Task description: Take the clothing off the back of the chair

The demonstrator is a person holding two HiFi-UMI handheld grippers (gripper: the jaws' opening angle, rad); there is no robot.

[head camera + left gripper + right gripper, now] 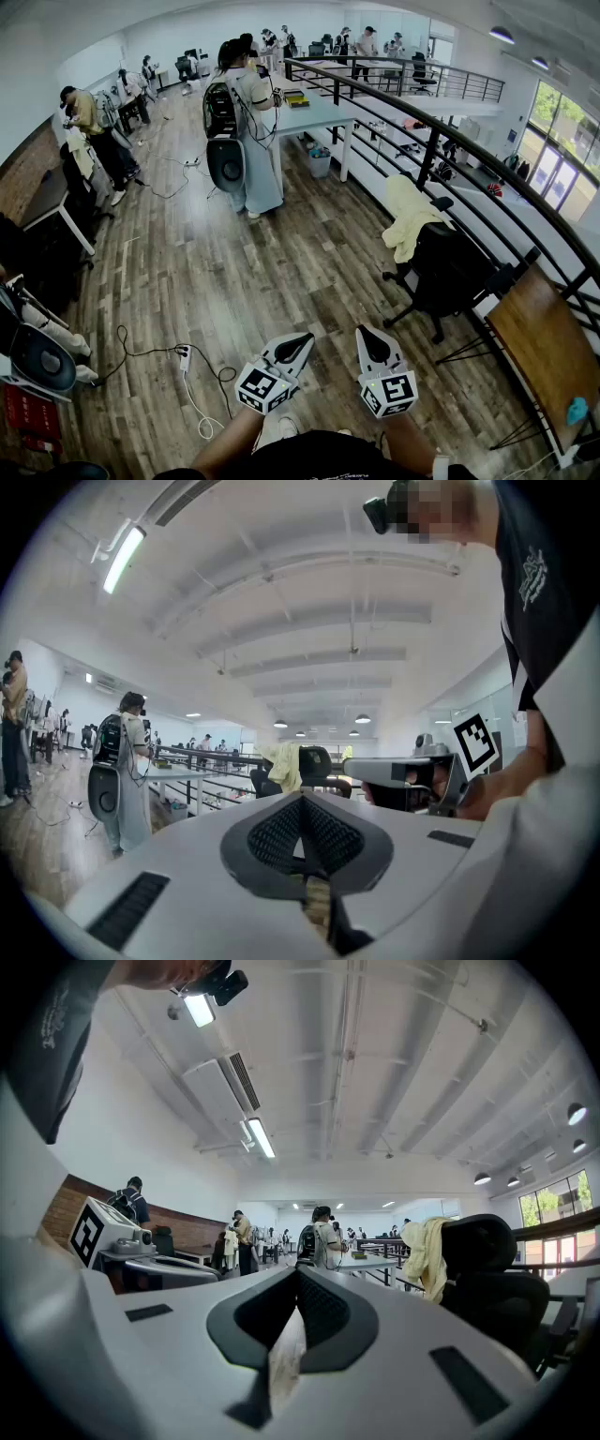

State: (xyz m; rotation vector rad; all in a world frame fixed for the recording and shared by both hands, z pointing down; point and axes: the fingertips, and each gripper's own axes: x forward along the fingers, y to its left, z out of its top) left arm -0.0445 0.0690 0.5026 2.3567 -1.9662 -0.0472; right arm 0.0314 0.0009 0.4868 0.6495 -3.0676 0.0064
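Observation:
A pale yellow garment (pixel 410 217) hangs over the back of a black office chair (pixel 450 267) by the railing, ahead and to the right in the head view. Both grippers are held level, side by side, low in that view and well short of the chair. The left gripper (pixel 298 345) is shut and empty, and so is the right gripper (pixel 373 342). In the left gripper view the shut gripper (pixel 302 801) points toward the garment (pixel 284 766) and chair (pixel 319 761). In the right gripper view the garment (pixel 429 1255) drapes the chair (pixel 492 1274), right of the gripper (pixel 298 1277).
A person with a backpack rig (pixel 246 122) stands at a white table (pixel 319 114) farther ahead. A black railing (pixel 441 131) runs along the right. A power strip with cables (pixel 183 354) lies on the wooden floor at left. A wooden desk (pixel 544 347) stands near right.

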